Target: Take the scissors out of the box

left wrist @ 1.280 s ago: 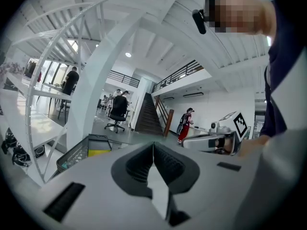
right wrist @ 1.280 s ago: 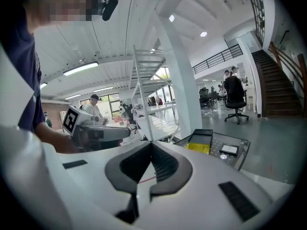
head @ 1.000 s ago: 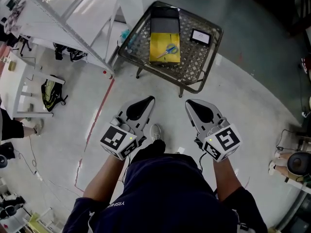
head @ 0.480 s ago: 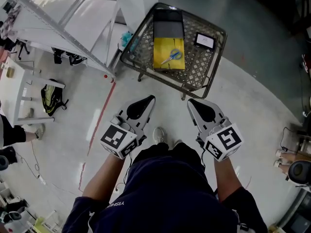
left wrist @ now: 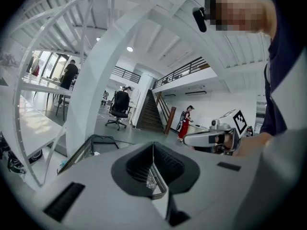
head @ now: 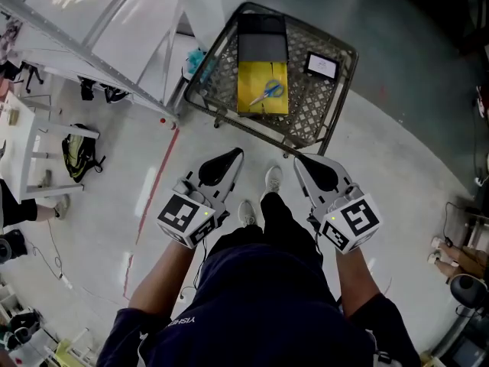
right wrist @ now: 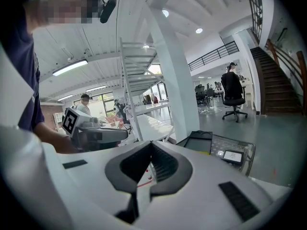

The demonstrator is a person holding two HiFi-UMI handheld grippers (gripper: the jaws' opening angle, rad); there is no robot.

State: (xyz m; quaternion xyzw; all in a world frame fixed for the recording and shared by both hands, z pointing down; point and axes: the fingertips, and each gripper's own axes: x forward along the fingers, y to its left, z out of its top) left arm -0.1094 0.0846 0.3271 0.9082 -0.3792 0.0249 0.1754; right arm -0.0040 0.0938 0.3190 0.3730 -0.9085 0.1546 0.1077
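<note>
Your foot [head: 273,178] is now a step forward between the two grippers, and the mesh table [head: 327,117] sits a touch closer than a second ago. You're walking up, not reaching. Both grippers hold the same low spot in the head view as before.

Left gripper [head: 231,157]: clenched, jaws pressed together, nothing between them. Right gripper [head: 302,163]: same, clenched and empty. Each gripper's own view confirms it, with the pads meeting on one line.

Scissors [head: 267,92], blue handles, lie on the yellow box [head: 256,107] in the middle of the table, well apart from both grippers. A black lid [head: 260,37] lies flat behind the yellow part. A small screen device [head: 322,65] sits to its right on the mesh.

Task judgement: not started. You need to close the distance and open one gripper before any grasp.

Hard to see:
- Scissors are small in the head view; can't tell if the blades are open or how deep they sit in the box.
- The right gripper view shows the lid [right wrist: 199,140] and the device [right wrist: 233,155], but the gripper's own body covers the scissors.
- The left gripper view catches only a table corner [left wrist: 91,145] and the other gripper [left wrist: 211,138]. No scissors.
- Your body cuts off the lower head view.
</note>
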